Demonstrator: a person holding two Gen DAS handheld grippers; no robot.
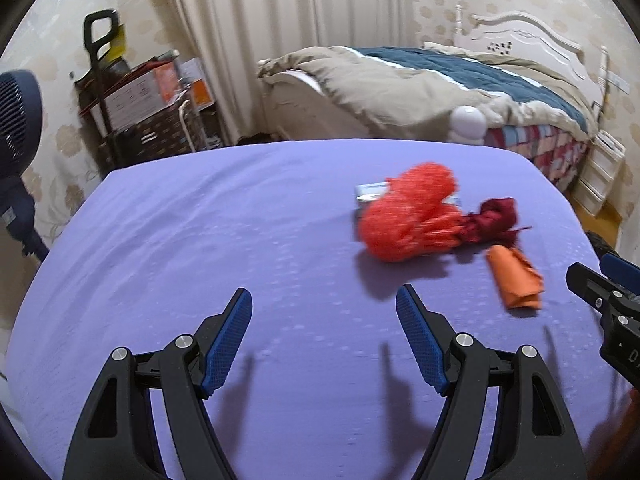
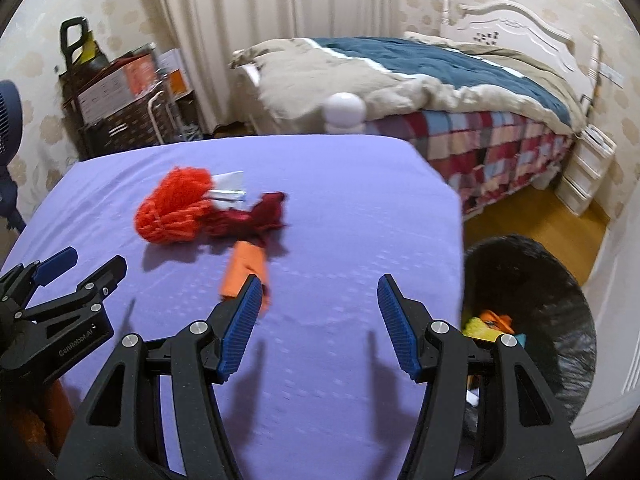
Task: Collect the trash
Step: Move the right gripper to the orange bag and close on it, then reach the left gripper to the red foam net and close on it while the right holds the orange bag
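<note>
- Lying on the purple worktop (image 1: 200,220): orange yarn bundle (image 1: 404,220) with dark red yarn (image 1: 494,220) touching its right end, right of centre in the left wrist view.
- White flat packet (image 1: 370,191) partly under the orange bundle, behind it.
- Orange folded scrap (image 1: 516,280) just below the dark red yarn, apart from both tools.
- Left tool (image 1: 324,300) released, jaws wide, nothing between them, over bare cloth at lower centre.
- Right tool (image 2: 318,286) also released and empty; its left finger overlaps the scrap's (image 2: 244,268) lower end in the right wrist view, contact unclear.
- Black-lined bin (image 2: 532,320) at lower right beside the worktop edge, coloured trash inside.
- Bed (image 2: 440,80) upper right, fan (image 1: 18,120) far left.
</note>
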